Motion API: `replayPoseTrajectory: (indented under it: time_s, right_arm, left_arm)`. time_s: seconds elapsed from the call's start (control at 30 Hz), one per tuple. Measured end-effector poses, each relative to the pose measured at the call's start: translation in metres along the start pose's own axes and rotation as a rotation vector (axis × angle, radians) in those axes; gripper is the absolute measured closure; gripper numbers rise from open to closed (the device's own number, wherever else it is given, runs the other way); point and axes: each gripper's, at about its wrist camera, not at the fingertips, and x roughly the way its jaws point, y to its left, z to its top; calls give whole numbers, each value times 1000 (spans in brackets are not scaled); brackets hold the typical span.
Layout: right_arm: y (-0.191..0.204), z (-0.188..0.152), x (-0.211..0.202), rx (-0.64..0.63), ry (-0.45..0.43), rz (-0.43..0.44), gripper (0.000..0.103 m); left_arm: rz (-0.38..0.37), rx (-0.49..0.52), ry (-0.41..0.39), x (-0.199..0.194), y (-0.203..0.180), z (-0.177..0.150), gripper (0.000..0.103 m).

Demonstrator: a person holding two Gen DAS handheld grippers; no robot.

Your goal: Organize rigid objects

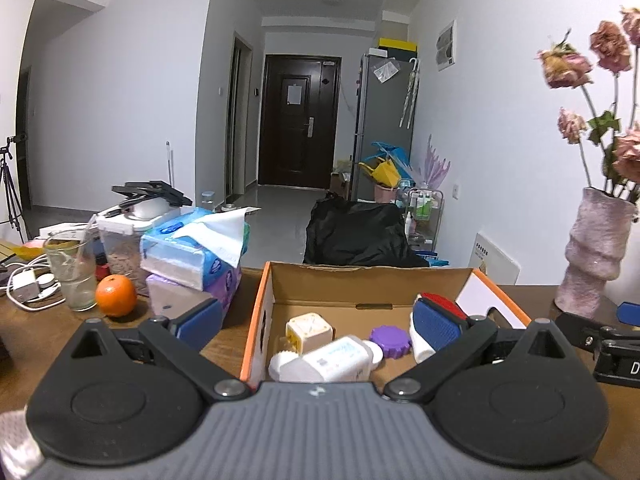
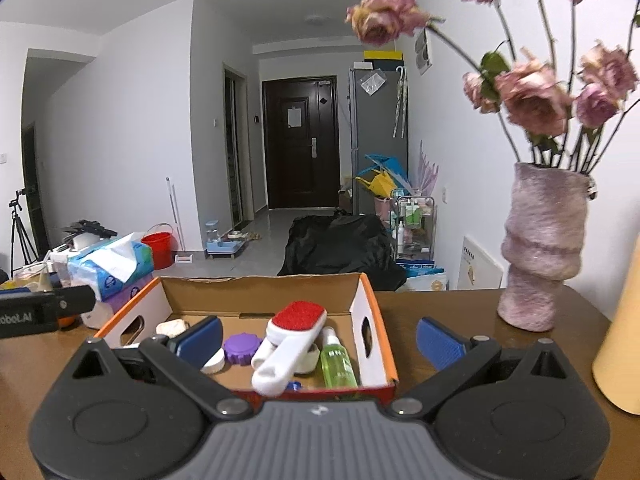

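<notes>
An open cardboard box with an orange rim (image 1: 256, 312) (image 2: 374, 300) stands on the brown table. It holds a white bottle (image 1: 340, 360), a cream cube (image 1: 310, 330), a purple ridged cap (image 1: 390, 342) (image 2: 240, 347), a white lint brush with a red pad (image 2: 288, 340) (image 1: 440, 304) and a green spray bottle (image 2: 336, 360). My left gripper (image 1: 318, 326) is open and empty, its fingers straddling the box's left wall. My right gripper (image 2: 320, 338) is open and empty, straddling the box's right wall.
Left of the box are stacked tissue packs (image 1: 192, 256), an orange (image 1: 116, 295), a glass (image 1: 72, 272) and cables. A pink vase of dried roses (image 2: 540, 248) stands at the right, with a yellow cylinder (image 2: 622, 344) at the far right edge.
</notes>
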Motion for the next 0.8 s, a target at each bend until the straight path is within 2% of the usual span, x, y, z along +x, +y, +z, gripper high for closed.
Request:
replayPoseTrajectory:
  time_s: [0.23, 0.4, 0.57, 0.8]
  right_arm:
    - [1, -10, -58, -11, -13, -5, 0]
    - [7, -21, -110, -16, -29, -18, 0]
    - [12, -41, -167, -11, -45, -20, 0]
    - [21, -79, -239, -34, -24, -47, 0]
  left_arm:
    - [-15, 3, 17, -57, 3, -10, 0]
    - [-32, 40, 20, -106, 0, -25, 0]
    - [-43, 54, 29, -154, 2, -44, 0]
    - [-52, 57, 43, -224, 9, -76, 0]
